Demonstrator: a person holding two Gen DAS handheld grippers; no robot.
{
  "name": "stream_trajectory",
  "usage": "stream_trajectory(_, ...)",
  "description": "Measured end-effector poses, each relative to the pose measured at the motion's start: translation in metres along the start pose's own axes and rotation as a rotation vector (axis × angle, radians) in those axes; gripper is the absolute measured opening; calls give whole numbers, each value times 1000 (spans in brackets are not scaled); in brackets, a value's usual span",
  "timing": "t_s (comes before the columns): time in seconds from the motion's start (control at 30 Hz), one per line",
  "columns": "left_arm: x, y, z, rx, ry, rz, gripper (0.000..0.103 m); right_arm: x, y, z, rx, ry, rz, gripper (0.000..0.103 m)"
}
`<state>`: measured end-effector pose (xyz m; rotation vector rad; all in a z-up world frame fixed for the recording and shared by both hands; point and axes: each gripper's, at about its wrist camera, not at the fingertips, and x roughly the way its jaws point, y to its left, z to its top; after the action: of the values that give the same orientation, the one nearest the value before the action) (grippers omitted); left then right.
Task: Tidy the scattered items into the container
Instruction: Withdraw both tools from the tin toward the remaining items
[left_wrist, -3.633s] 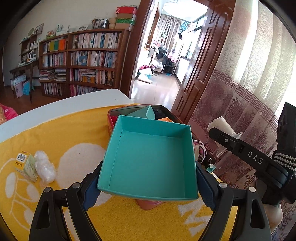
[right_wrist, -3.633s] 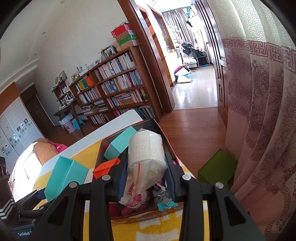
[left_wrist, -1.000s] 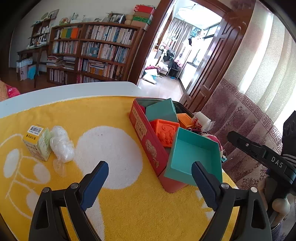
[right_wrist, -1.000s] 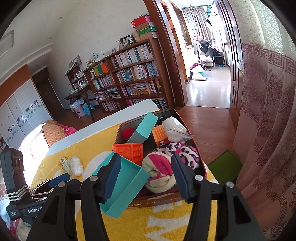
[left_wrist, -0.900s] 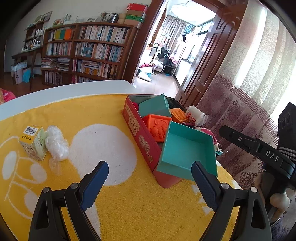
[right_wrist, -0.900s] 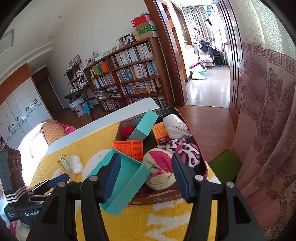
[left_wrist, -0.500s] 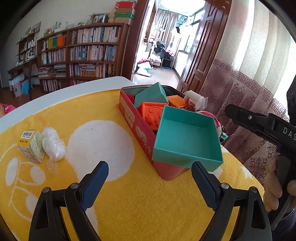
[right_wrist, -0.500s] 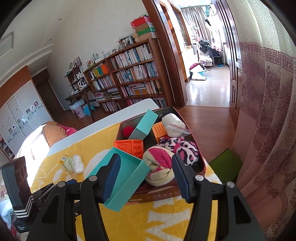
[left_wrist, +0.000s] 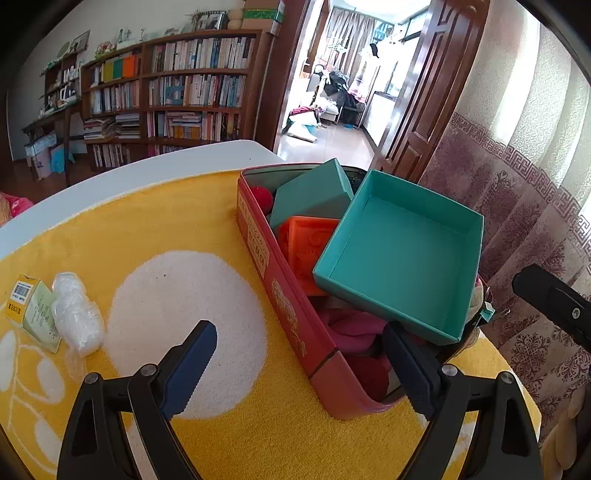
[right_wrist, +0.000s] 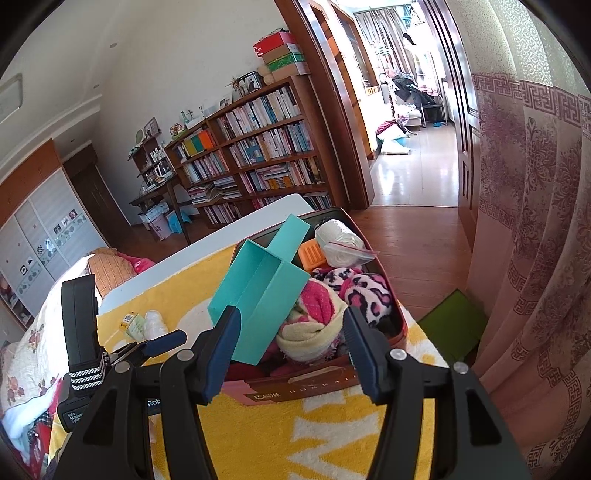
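Teal open cardboard box (left_wrist: 402, 266) rests tilted atop our filled red tin container (left_wrist: 295, 325); both grippers, left gripper (left_wrist: 299, 369) and right gripper (right_wrist: 291, 354), gape empty. Only the right view shows rolled socks (right_wrist: 314, 325).

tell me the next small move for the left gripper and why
Probably swing the left gripper left toward the yellow box and the white wad beside it on the towel. Its jaws are open and hold nothing, the teal tray already rests on top of the things in the red tin, and those two items look like the only ones left outside it.
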<state>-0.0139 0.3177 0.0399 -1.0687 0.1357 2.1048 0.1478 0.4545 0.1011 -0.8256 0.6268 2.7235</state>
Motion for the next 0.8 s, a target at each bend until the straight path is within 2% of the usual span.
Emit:
stream_trajectory(0.27,-16,11,-8,-15,-12,-20,93,3,3,0,-1,3,2,62)
stream_trajectory(0.53,-52,40,-16,-48,-61,-16,93,4,28,-3,-42,5,33,62)
stream_trajectory(0.67,-76,73,-18,-107,-111,34,93,2,44,-3,-65,2,58,62)
stream_trajectory(0.8,-98,123,-23,-219,-142,114,93,5,66,-5,-105,8,96,62)
